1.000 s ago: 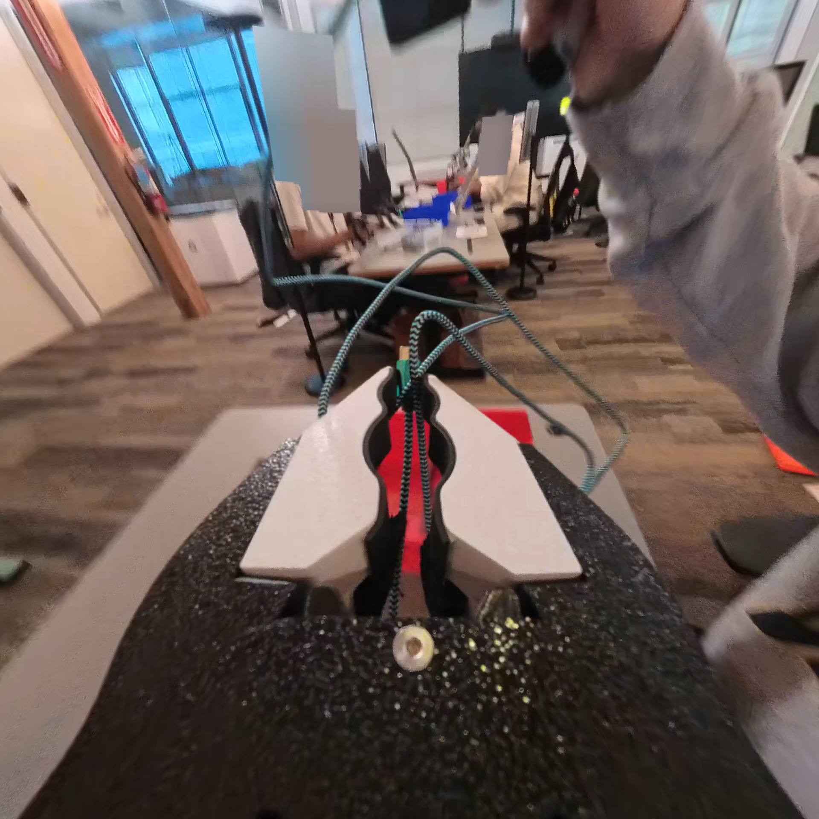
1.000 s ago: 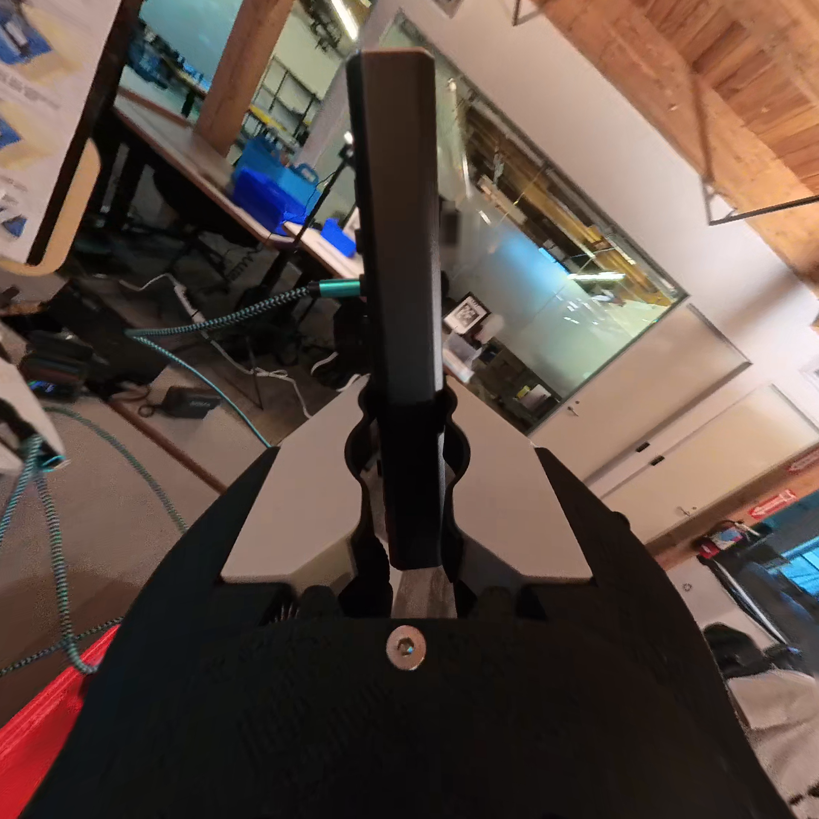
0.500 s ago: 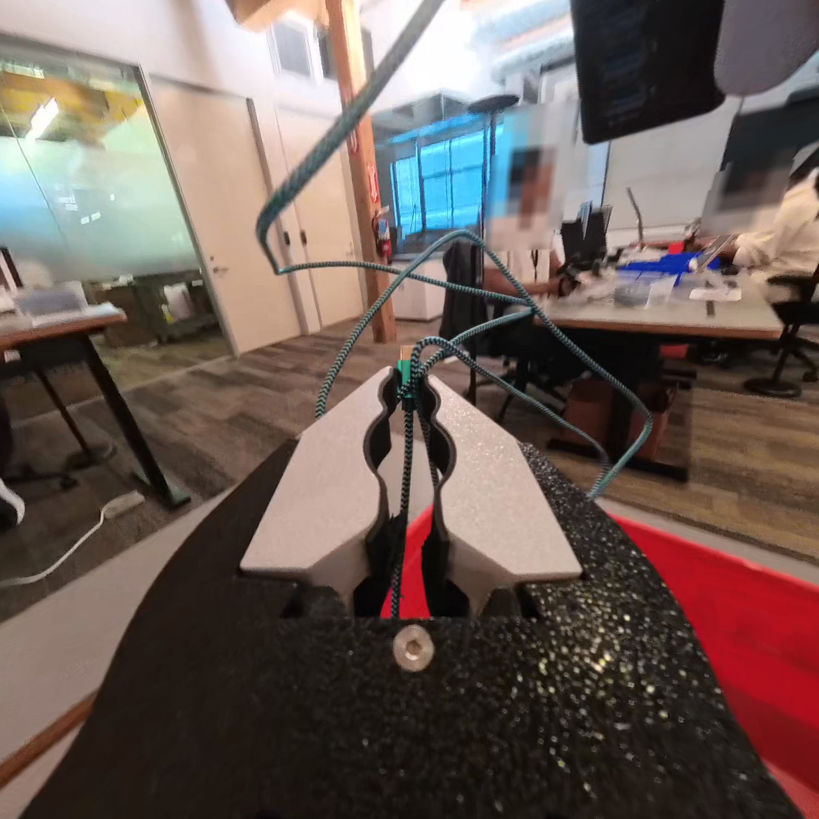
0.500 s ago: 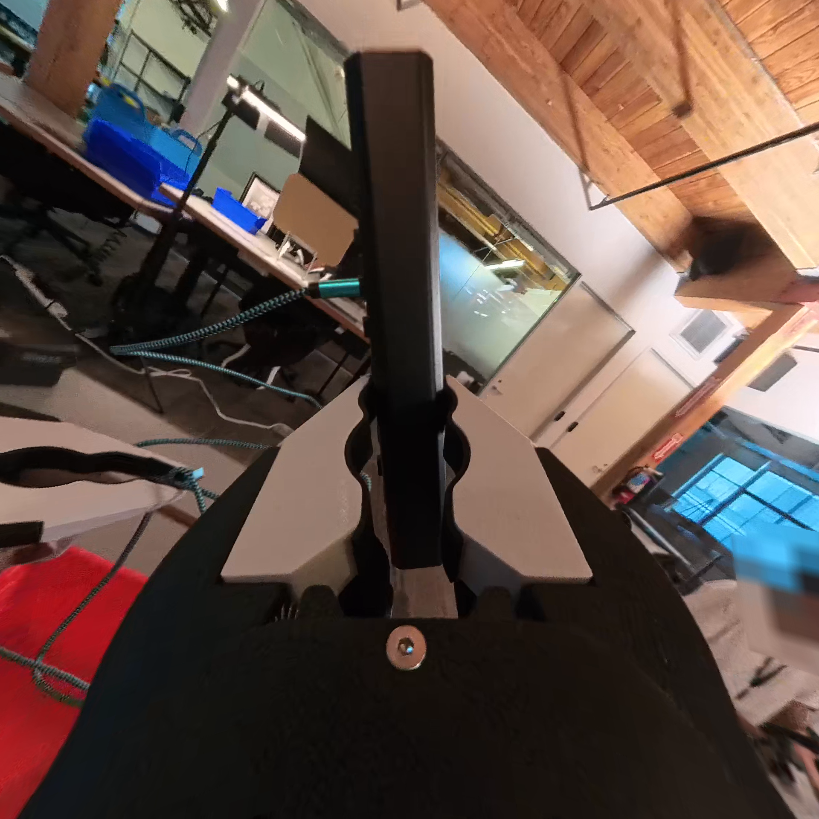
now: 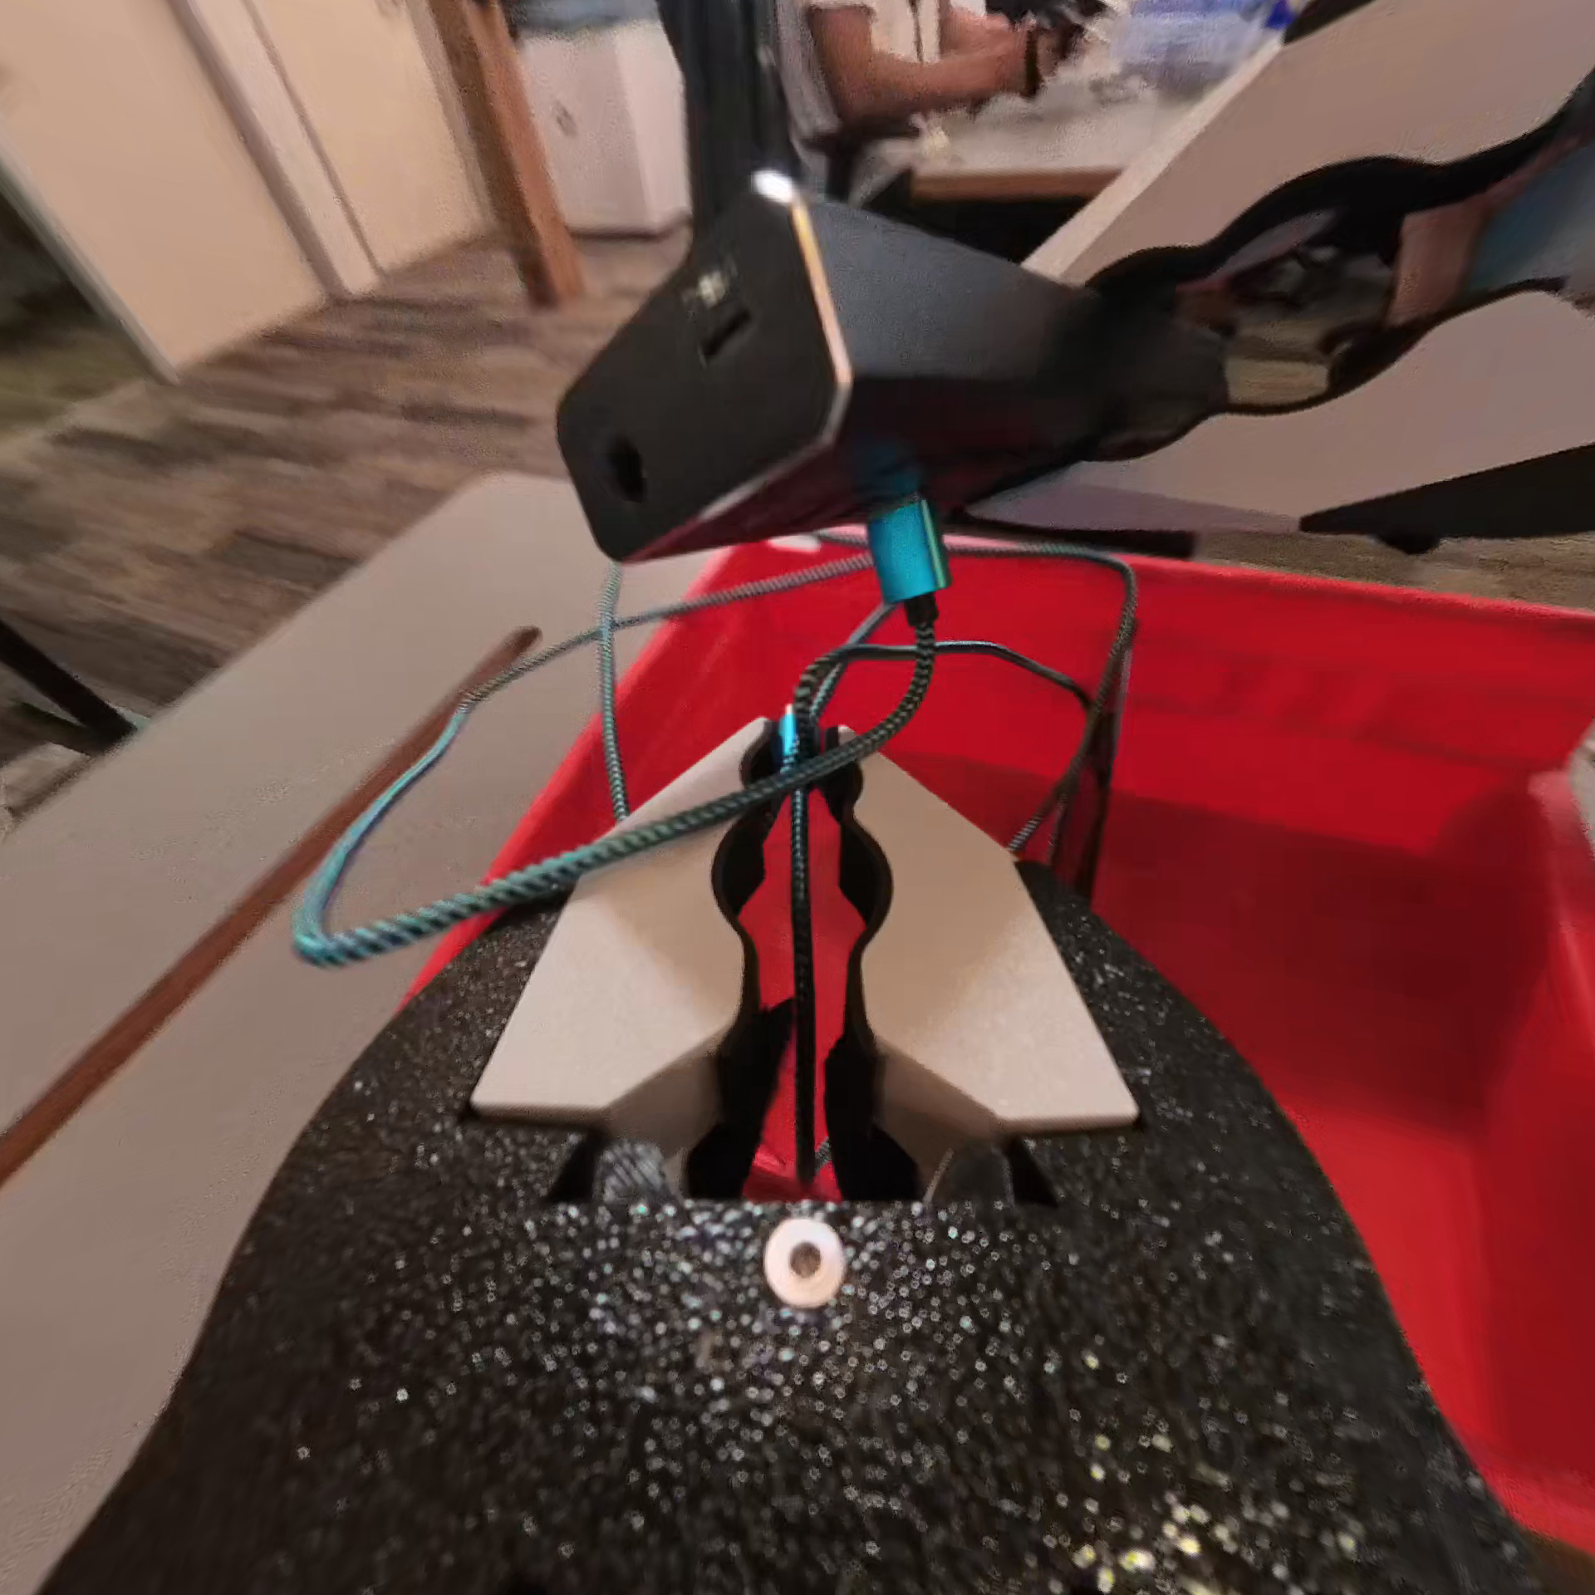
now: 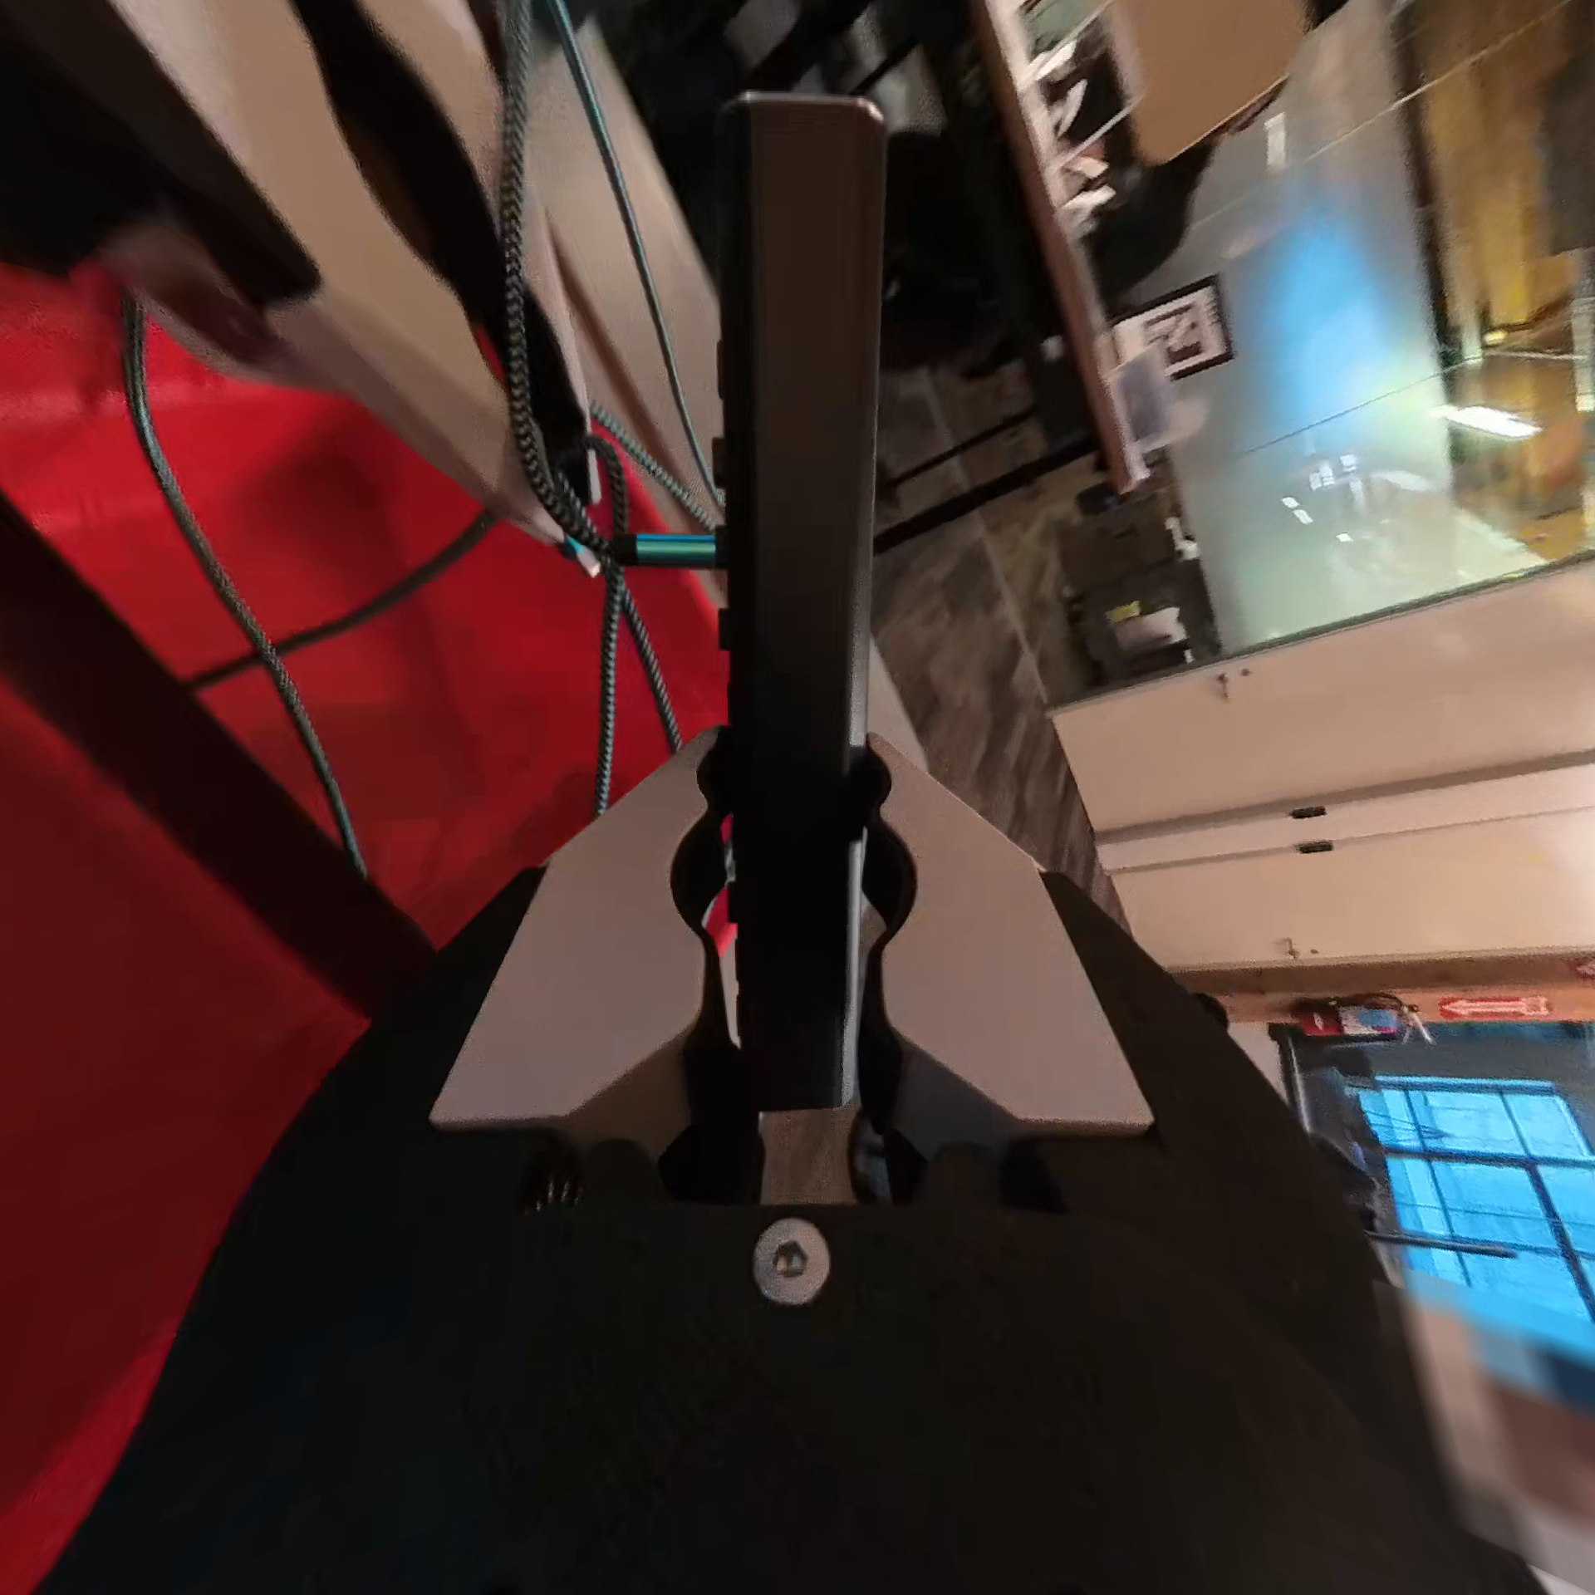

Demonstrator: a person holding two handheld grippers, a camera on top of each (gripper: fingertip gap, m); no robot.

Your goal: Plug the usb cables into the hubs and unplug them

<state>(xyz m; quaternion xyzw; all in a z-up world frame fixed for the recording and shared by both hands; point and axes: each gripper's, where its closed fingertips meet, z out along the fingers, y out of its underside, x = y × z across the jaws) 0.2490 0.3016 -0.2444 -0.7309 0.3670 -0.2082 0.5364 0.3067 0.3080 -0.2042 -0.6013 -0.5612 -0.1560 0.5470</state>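
Left gripper is pinching a teal-and-black braided usb cable near its tips, jaws almost fully closed with only the cable's width between them; a teal connector end is poking up at the fingertips and a strand of cable is running back down the slot toward the gripper body. Right gripper is clamping a dark slab-shaped hub by its lower half, jaws closed flat on both faces, hub sticking out straight ahead along the fingers. In the left wrist view the same hub is hanging just above and ahead of the left fingertips, held from the right by the right gripper, with a port face turned toward the camera. A second teal plug is sitting seated in the hub's underside, its cable looping down past the left fingers; in the right wrist view that plug is sticking out of the hub's left edge, and the left gripper is coming in from the upper left, its tip just beside the plug. All of it is hovering over a red bin sitting on a grey table. Cable slack is draping over the bin's left rim and across the table. Background is motion-blurred; a seated person is showing at a far desk.
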